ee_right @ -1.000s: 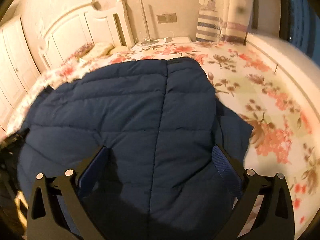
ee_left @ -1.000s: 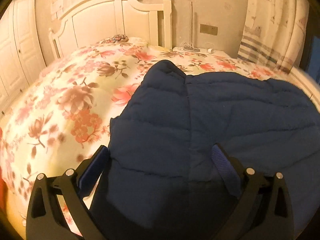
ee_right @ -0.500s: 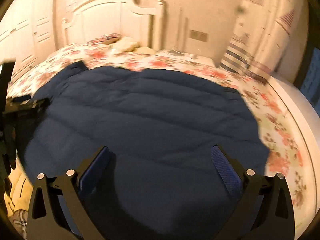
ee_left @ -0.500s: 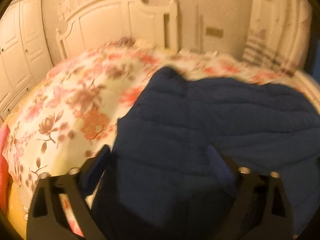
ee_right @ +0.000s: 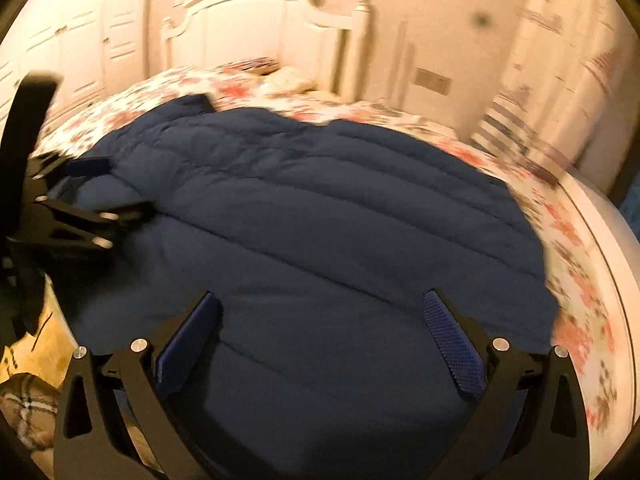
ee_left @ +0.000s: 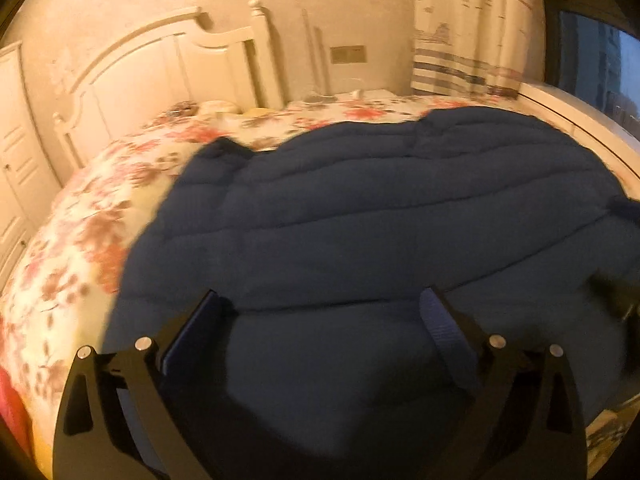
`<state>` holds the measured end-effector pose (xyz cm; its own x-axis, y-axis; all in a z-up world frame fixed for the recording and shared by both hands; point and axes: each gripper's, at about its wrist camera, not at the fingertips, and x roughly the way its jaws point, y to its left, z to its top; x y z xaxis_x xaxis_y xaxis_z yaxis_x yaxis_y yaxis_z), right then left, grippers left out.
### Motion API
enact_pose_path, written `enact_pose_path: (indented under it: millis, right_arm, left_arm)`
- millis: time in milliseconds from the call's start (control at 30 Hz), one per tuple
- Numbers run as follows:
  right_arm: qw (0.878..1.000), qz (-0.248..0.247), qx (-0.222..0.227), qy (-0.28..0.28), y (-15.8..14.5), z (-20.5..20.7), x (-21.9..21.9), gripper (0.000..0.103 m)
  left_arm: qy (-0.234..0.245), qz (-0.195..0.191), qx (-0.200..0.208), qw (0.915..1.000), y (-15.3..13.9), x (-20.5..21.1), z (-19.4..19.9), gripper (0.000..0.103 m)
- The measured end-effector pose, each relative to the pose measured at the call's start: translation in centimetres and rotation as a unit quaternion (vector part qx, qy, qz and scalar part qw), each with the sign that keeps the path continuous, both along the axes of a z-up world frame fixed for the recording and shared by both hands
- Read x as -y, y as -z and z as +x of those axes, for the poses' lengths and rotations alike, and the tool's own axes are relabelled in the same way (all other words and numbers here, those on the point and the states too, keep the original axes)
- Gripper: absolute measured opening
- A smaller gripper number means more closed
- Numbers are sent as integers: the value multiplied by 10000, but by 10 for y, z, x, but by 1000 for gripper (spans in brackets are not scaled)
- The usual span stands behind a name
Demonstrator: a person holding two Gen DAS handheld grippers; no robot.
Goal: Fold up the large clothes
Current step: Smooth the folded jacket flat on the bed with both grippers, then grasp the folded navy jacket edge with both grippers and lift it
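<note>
From your left wrist, the coat (ee_left: 380, 220) lay spread on the bed (ee_left: 80, 240), straight ahead of and below your left gripper (ee_left: 320, 320). Its long axis ran across the view, roughly parallel to the headboard (ee_left: 160, 76), one end reaching toward the headboard side and the other toward the window (ee_left: 592, 68). Your left jaws were wide and opening, fabric under them but nothing pinched.

From your right wrist, the coat filled the bed ahead of your right gripper (ee_right: 320, 320), its quilt seams running across the view. Those jaws stood wide apart over the near hem with nothing held. Your left gripper showed at the coat's end farther from the window, so I judge each hand nearer its own end of the hem.
</note>
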<state>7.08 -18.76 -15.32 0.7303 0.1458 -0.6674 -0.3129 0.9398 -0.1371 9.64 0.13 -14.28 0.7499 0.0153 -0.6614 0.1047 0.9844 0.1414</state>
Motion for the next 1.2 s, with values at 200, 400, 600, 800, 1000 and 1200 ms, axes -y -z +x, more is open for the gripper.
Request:
enact_pose_path:
  millis: [200,400,600,800,1000,1200]
  right_arm:
    - [9855,819,-16,1489,3,-43,121,98]
    - [9351,2912,-160,2015,28,-126,211,95]
    - [9343,3339,-264,1217,35,-136,186,83]
    - [9369,3279,-587,1064,33,-105,156,85]
    - [9280,3460,-821,1114,27,-45,128,99]
    - [9024,3928,-456,1711,25,6,114,78]
  left_arm:
    - [-513,-407,-34,9978,3,-69,-16,101]
    - [-646,-350,-20,9973,5,-69,-17,101]
    - [-671,-299,-32,9973,6,-67,-16,101]
    - [-662,-304,-24,9973,6,-67,-16,101]
    - [-592,-287,-6,9978,8,-66,-15,101]
    - [-557,-256,-128,9980,5,-65,-9,101]
